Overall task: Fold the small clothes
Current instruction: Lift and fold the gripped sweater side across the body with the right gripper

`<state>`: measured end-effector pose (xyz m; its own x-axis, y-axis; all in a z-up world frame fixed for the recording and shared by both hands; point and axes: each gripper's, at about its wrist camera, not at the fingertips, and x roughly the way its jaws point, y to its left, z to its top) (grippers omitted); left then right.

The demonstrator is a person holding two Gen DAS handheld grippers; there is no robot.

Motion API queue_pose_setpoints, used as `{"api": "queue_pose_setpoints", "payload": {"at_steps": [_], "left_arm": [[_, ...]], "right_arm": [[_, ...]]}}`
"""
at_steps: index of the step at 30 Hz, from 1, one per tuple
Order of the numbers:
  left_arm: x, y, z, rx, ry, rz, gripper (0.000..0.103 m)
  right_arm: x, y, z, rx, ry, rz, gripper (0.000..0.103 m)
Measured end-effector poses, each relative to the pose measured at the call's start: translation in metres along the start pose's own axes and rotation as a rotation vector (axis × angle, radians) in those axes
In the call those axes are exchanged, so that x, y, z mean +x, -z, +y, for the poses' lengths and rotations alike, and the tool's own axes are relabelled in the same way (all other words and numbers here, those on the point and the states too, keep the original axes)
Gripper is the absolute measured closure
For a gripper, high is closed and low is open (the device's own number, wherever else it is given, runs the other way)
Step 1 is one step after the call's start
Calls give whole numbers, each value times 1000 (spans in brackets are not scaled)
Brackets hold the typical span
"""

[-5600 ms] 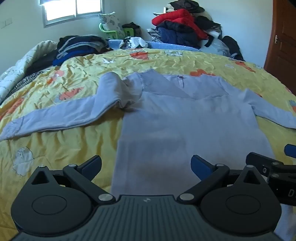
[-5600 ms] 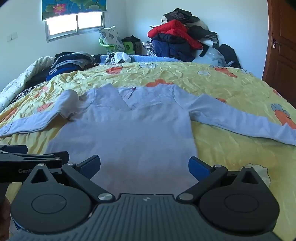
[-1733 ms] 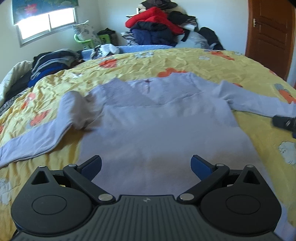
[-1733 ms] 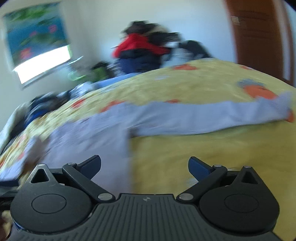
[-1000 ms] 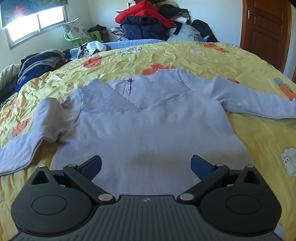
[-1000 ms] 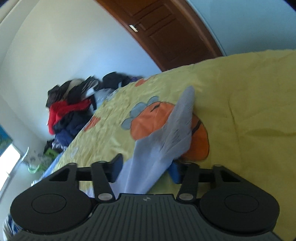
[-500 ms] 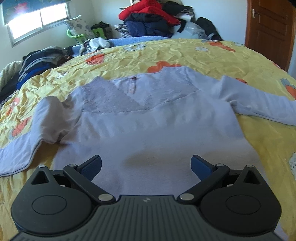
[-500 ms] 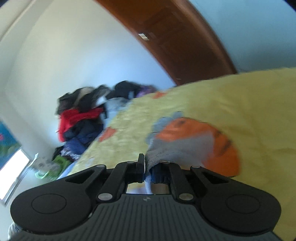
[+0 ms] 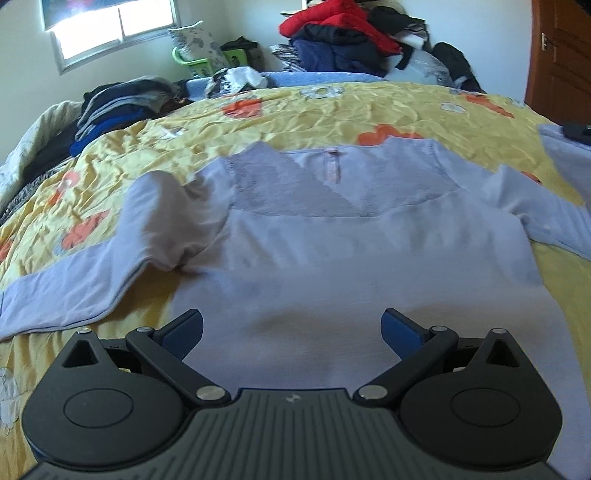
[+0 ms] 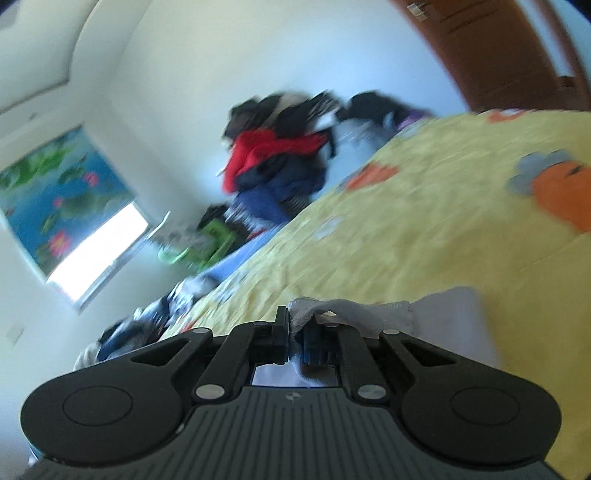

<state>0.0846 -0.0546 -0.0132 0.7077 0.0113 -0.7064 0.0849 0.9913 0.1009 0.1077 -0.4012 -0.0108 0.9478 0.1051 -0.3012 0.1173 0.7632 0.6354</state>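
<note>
A lilac long-sleeved top (image 9: 351, 251) lies flat, front up, on the yellow bedspread (image 9: 332, 110), its left sleeve (image 9: 74, 280) stretched out to the left. My left gripper (image 9: 291, 328) hovers open over the top's hem with nothing between its blue pads. In the right wrist view my right gripper (image 10: 294, 332) is shut on the cuff of the right sleeve (image 10: 351, 312), which bunches over the fingers. That sleeve (image 9: 565, 155) shows lifted at the right edge of the left wrist view, with the tip of the right gripper (image 9: 576, 131) on it.
A pile of red, navy and black clothes (image 9: 343, 40) stands behind the bed. Folded dark clothes (image 9: 118, 107) lie at the bed's left edge. A brown door (image 9: 565, 55) is at the right. A window (image 9: 110, 26) is at the back left.
My right gripper closed on the right sleeve's cuff, then rose and swung with it, so the sleeve end now hangs lifted. My left gripper shifted slightly and stayed open.
</note>
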Motion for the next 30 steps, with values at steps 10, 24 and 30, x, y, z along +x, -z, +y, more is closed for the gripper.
{"api": "queue_pose_setpoints", "payload": {"at_steps": [10, 24, 30], "left_arm": [[1, 1, 45, -81, -55, 10, 0], [2, 5, 72, -125, -62, 17, 0], [-2, 8, 83, -131, -94, 2, 0]], "right_arm": [[57, 44, 85, -97, -67, 168, 91], [98, 80, 137, -145, -77, 251, 91], [113, 96, 158, -162, -93, 283, 91]]}}
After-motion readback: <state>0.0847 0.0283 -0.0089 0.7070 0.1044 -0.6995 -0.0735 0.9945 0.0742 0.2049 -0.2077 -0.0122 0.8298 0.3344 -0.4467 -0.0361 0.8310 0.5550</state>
